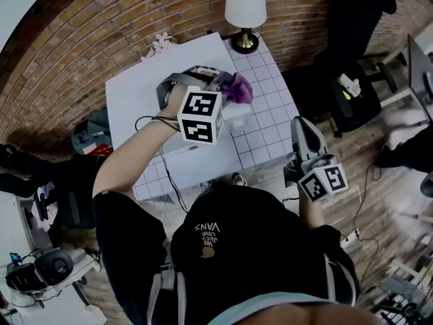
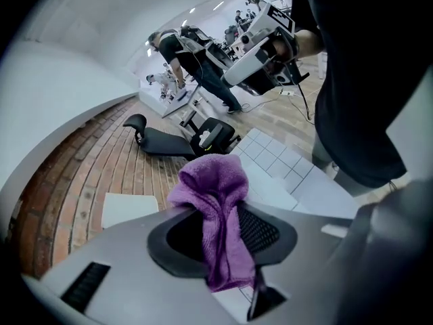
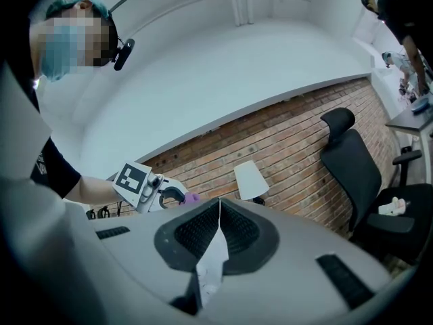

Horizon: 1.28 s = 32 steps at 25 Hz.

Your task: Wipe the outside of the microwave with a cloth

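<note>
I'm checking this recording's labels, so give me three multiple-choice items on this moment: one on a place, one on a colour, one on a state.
1. Where does the lamp stand?
A on a shelf
B on a corner of the table, by the brick wall
C on a stool

2. What colour is the cloth?
A yellow
B white
C purple

3. How are the fingers of the right gripper?
A shut on nothing
B wide apart
C shut on the cloth

Key:
1 B, the lamp's base sits on that corner.
2 C, the cloth is purple and the left gripper pinches it.
3 A, the fingers meet with nothing between them.
</note>
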Each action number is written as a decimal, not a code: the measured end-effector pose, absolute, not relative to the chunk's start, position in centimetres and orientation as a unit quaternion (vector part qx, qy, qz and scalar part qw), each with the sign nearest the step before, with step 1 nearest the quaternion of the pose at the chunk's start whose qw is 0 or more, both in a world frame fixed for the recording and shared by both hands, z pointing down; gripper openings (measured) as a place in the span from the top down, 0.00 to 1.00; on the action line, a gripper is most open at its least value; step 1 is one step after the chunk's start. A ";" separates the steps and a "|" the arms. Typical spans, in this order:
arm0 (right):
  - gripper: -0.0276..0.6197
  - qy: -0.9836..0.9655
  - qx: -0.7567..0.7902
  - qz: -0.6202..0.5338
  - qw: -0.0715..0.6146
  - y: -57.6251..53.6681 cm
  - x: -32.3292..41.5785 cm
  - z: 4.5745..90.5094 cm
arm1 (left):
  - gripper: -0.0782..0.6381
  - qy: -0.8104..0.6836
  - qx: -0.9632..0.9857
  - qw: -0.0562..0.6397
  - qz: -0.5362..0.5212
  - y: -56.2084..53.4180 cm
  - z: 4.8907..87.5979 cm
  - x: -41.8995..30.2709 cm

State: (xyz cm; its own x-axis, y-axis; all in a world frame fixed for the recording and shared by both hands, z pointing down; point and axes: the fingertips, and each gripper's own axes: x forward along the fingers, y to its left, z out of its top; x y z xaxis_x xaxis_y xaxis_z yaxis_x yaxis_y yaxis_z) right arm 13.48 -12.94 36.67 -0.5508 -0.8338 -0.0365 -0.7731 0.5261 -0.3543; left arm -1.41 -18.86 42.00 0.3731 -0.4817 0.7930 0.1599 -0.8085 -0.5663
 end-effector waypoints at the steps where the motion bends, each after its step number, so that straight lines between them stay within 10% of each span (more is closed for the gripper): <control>1: 0.95 0.868 -0.462 -0.151 0.101 -13.0 13.7 36.7 | 0.69 0.103 -0.776 0.291 -0.550 -18.9 42.0 -1.1; 17: 0.95 0.905 -0.392 -0.138 0.088 -12.9 6.5 36.1 | 0.69 0.265 -0.861 0.211 -0.380 -16.6 36.0 -6.8; 32: 0.95 0.895 -0.415 -0.121 0.107 -7.1 -11.4 35.2 | 0.69 0.405 -0.880 0.138 -0.207 -7.8 31.8 -32.7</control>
